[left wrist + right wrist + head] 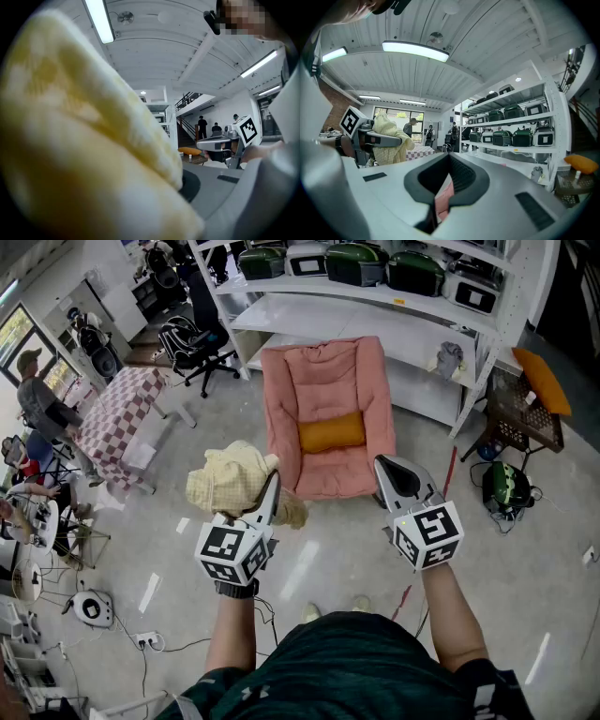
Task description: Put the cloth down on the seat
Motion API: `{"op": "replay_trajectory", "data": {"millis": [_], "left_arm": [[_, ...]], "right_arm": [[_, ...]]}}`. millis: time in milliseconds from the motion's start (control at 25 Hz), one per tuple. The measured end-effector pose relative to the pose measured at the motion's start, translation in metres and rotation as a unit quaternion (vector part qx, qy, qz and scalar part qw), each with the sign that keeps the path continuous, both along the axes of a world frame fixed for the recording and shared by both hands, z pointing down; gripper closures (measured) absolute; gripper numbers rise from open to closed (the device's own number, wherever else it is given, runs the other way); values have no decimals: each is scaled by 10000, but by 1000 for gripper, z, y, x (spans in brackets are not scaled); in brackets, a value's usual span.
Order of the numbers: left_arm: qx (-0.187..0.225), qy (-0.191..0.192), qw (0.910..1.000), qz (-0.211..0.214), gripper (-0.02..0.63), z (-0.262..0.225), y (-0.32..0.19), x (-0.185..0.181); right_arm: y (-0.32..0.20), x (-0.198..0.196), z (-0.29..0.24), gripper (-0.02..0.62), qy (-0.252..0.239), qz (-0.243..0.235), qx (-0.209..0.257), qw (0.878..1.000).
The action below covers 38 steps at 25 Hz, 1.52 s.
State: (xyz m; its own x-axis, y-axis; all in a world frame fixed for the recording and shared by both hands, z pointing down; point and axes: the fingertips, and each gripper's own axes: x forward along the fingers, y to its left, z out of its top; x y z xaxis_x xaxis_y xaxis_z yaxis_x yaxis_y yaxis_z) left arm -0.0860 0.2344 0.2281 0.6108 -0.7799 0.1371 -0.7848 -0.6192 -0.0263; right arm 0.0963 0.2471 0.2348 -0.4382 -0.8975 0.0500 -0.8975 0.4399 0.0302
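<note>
A crumpled pale-yellow cloth (230,479) hangs in the air in front of the pink padded chair (328,390), left of its seat. My left gripper (270,486) is shut on the cloth, which fills most of the left gripper view (84,140). An orange cushion (331,431) lies across the chair. My right gripper (390,467) is held in front of the chair's right side, shut with nothing in it. In the right gripper view its jaws (447,178) meet, and the cloth (391,131) shows at the left.
White shelving (394,306) with dark green cases stands behind the chair. A checked table (117,418), an office chair (192,343) and seated people are at the left. A dark side table (525,413) and a green device (506,486) stand at the right. Cables lie on the floor.
</note>
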Motion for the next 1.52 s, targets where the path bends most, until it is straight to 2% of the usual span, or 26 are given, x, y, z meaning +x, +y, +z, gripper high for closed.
{"op": "replay_trajectory", "data": {"millis": [440,680,1120,1520], "left_arm": [[-10,-32,10000,-43,574,3,10,13],[-24,-15,9999,-109,574,4,10,20],[-82,-116,9992,-361,574,13,4,44],[-142,-110,9991,-373,574,23,-15,49]], "right_arm": [[8,9,3,592,39,-93,-28,9999],[10,17,3,592,-142,-173,-23,9997],[9,54,17,592,-431,-216,-37,9988],[-6,57,27,592,-495,-204,-108,9985]]}}
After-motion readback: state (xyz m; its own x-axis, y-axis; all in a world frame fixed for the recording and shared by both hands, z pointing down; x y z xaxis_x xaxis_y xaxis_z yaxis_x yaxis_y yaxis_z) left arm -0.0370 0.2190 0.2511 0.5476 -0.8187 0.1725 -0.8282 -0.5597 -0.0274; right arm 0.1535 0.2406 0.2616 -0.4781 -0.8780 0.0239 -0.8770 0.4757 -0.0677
